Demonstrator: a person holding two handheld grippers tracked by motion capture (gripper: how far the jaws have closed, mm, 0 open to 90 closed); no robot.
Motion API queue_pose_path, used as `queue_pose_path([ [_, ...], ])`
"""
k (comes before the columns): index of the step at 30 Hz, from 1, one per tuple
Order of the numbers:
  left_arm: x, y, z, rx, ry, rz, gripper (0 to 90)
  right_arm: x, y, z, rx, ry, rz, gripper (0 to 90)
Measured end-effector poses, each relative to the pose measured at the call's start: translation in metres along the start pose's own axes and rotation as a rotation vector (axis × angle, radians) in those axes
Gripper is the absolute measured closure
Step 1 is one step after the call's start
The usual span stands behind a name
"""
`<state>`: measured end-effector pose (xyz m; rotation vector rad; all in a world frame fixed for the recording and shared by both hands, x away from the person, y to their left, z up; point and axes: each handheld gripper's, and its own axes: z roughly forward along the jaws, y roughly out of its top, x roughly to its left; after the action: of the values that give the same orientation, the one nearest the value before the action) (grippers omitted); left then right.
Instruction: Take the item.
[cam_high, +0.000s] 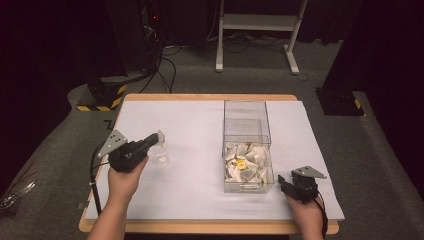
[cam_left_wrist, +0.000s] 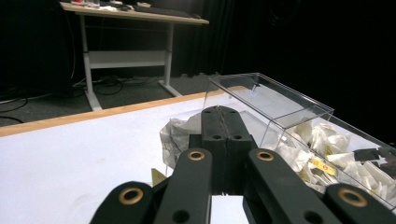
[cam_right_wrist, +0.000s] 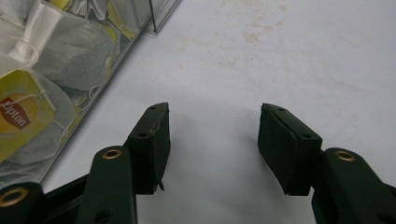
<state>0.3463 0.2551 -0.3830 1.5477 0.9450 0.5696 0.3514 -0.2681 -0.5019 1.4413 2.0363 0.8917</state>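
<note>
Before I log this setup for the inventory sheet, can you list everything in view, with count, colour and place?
tea bag: one, white, pinched in the left gripper's closed jaws over the table's left half
small cup: one, clear, on the white sheet just right of the left gripper
clear box: one, transparent, right of centre, far part bare
tea bags in the box: a pile, too many to count, white with yellow tags, near end of the box
table: one, wooden edge, topped by a white sheet
desk frame: one, white, on the floor behind
left gripper: one, black, shut on the tea bag
right gripper: one, black, jaws apart and holding nothing, resting near the box's near right corner
</note>
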Motion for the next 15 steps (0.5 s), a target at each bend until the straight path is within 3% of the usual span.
queue_pose_path([
  [15,0.0087,-0.007,-0.0014,0.017,0.018,-0.02,90.0,-0.0008,0.0001,0.0002,-0.002,0.004,-0.002,44.0],
])
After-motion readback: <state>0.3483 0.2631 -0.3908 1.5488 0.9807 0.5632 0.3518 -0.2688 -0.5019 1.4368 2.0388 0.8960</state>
